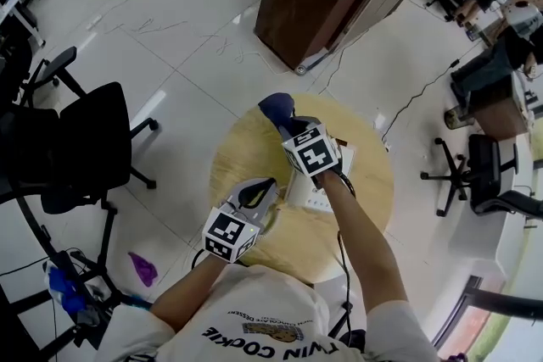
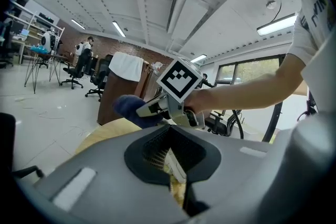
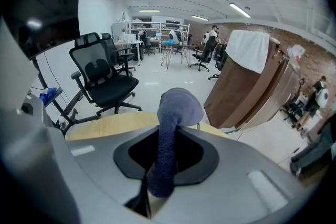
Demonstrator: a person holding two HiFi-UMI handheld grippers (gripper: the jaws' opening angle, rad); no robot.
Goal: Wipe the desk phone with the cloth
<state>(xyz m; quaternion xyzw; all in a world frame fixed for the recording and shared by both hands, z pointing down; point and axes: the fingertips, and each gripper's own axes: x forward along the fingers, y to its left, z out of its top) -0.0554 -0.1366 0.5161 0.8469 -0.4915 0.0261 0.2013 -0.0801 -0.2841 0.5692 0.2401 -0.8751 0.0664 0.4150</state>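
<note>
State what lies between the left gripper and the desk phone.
Only bare wooden table separates left gripper and desk phone, seen in the head view.

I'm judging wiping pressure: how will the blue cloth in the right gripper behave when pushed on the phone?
Probably floppy: the cloth bunches into a soft rounded fold beyond the right gripper clamped on it. Its fuzzy-looking knit would likely drag, not slip, on the desk phone. Likely light for its size.

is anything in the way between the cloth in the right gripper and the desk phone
Nothing visible does. The right gripper, shut on the cloth, is over the far end of the desk phone. The left gripper sits by the phone's near left edge, clear of that path.
</note>
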